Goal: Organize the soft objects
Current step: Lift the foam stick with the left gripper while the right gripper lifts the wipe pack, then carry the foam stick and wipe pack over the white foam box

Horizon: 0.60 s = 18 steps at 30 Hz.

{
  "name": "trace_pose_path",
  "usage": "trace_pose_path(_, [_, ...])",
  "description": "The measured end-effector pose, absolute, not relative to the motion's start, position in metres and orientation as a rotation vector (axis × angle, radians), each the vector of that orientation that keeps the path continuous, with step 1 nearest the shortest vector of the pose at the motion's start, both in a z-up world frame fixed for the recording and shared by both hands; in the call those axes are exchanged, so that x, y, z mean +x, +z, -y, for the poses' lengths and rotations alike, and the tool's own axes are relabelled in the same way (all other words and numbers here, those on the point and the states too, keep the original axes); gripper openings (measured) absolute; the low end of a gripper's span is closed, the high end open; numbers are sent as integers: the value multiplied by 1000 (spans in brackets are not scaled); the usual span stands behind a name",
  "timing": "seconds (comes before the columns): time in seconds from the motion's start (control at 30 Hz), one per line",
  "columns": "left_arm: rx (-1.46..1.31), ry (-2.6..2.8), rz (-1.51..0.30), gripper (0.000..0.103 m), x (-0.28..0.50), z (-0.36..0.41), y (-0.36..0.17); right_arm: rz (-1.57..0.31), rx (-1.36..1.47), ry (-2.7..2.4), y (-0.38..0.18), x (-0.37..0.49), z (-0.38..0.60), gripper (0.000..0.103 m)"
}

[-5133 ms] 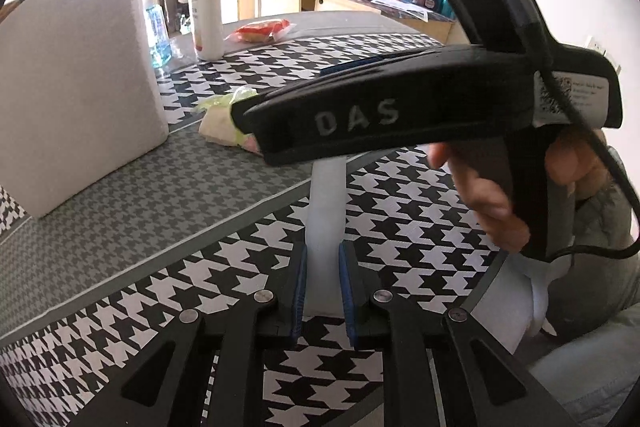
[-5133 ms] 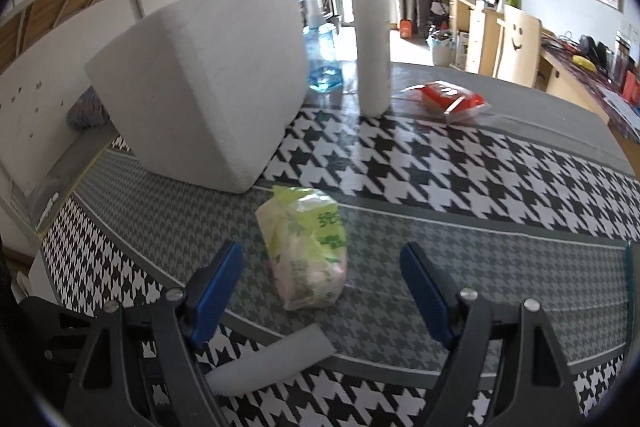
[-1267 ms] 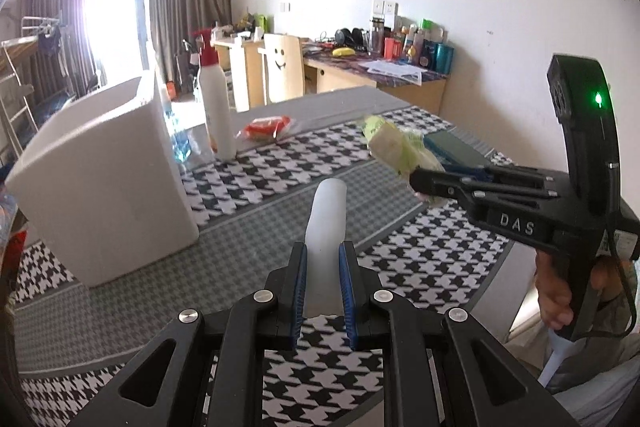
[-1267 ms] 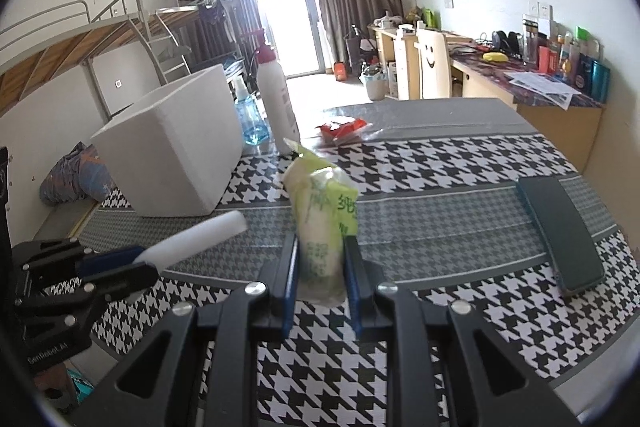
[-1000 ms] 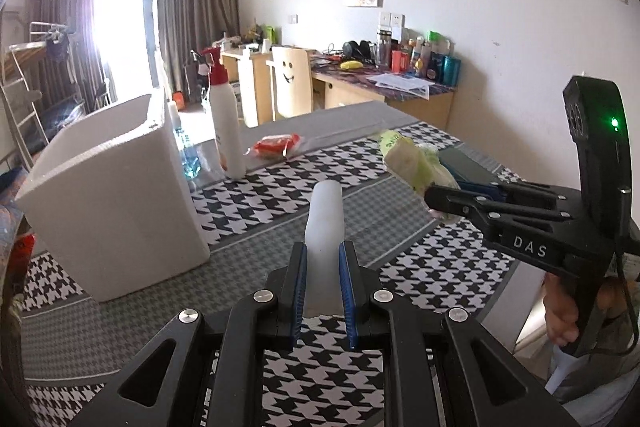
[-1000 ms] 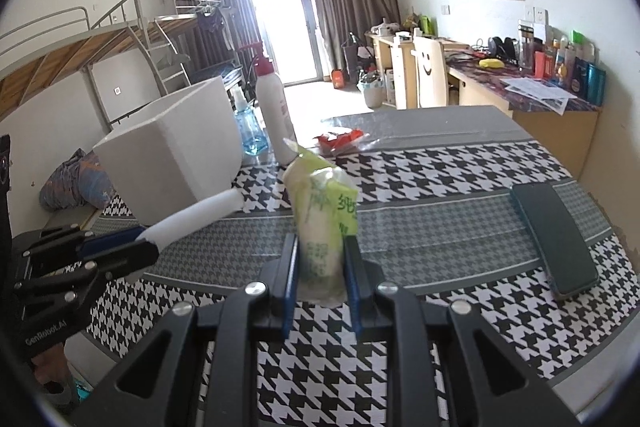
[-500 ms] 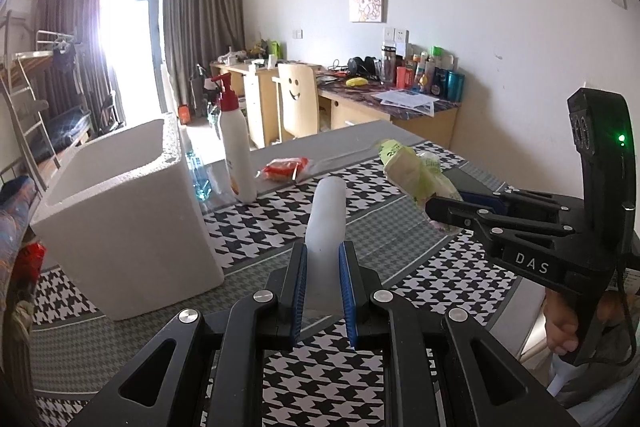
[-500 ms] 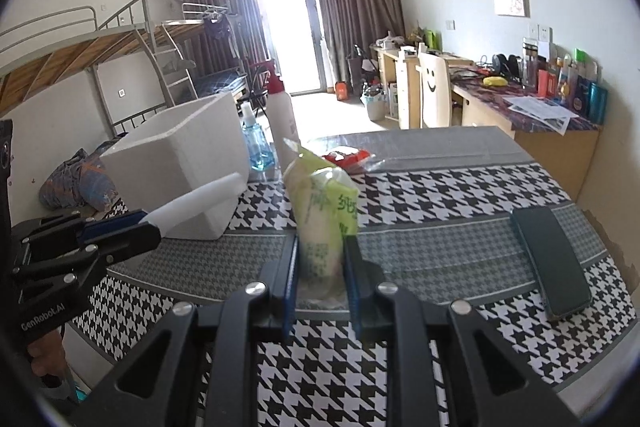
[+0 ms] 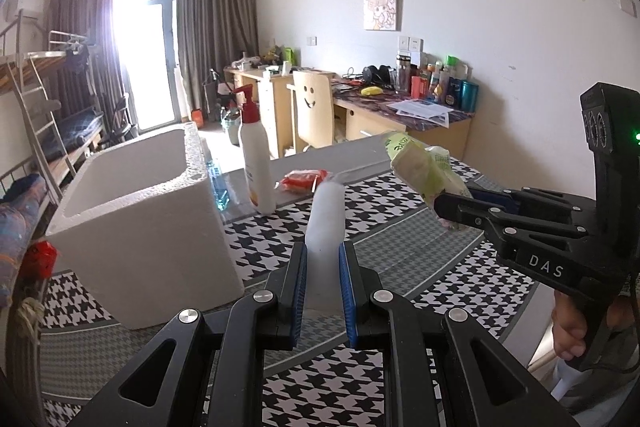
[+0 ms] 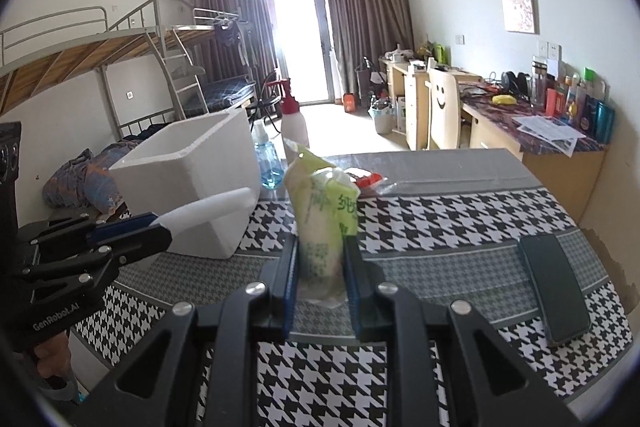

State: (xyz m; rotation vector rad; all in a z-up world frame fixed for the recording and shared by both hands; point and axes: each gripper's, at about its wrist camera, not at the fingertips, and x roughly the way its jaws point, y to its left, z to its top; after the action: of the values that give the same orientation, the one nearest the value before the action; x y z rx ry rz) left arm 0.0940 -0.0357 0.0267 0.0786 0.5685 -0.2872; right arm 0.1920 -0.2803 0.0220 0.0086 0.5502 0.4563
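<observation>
My left gripper (image 9: 322, 259) is shut on a white foam strip (image 9: 327, 223) and holds it above the table; it also shows in the right wrist view (image 10: 208, 211). My right gripper (image 10: 320, 259) is shut on a green and white tissue pack (image 10: 324, 211), also held in the air; the pack shows in the left wrist view (image 9: 424, 171). An open white foam box (image 9: 140, 211) stands on the table's left side, left of both grippers, and also shows in the right wrist view (image 10: 192, 183).
A white pump bottle with a red top (image 9: 256, 163), a blue bottle (image 10: 268, 163) and a red packet (image 9: 302, 179) stand behind the box. A dark phone (image 10: 554, 283) lies at the table's right edge. The tablecloth (image 10: 440, 219) is houndstooth.
Both grippers have risen higher above the table with their objects still held. The foam box's open top has come into view.
</observation>
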Motion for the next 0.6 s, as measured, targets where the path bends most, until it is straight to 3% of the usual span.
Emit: trace_pose_path(0.6, [76,-260,-538,17,99,22,38,-513,-9,496,34,200,269,25])
